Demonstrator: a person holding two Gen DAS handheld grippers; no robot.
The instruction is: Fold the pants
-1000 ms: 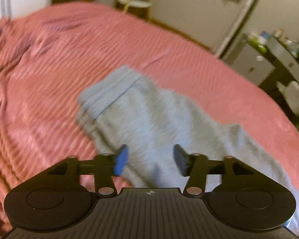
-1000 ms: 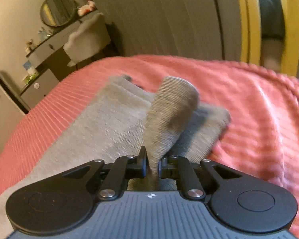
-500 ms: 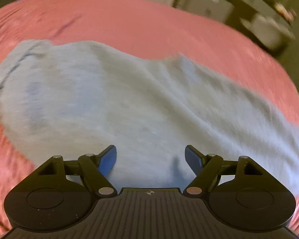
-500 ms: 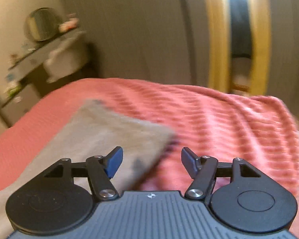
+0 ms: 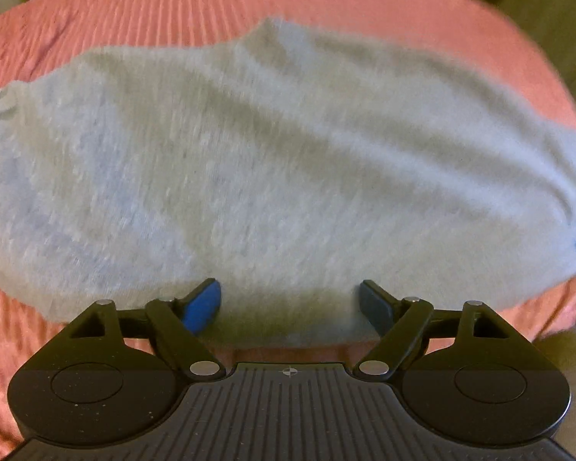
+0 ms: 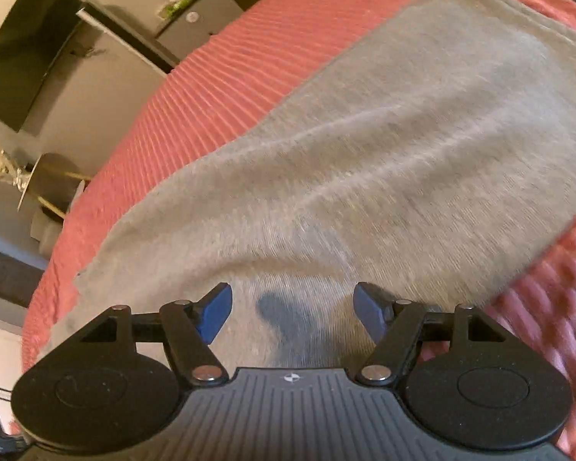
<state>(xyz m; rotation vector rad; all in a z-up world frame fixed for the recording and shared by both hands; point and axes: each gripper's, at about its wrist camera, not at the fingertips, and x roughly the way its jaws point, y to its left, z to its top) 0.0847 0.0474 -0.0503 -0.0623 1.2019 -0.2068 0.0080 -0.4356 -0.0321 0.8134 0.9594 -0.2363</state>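
Here, pants [image 5: 272,161] amid bedspread [image 5: 211,4] margins

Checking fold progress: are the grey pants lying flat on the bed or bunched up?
Flat: the grey pants lie spread in a long strip on the pink bedspread, with slight wrinkles.

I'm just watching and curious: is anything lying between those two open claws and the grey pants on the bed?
Nothing visible does. The grey pants lie bare on the pink bedspread, right under both tools. The left gripper and the right gripper each stand open above the cloth, with only fabric showing between their fingers.
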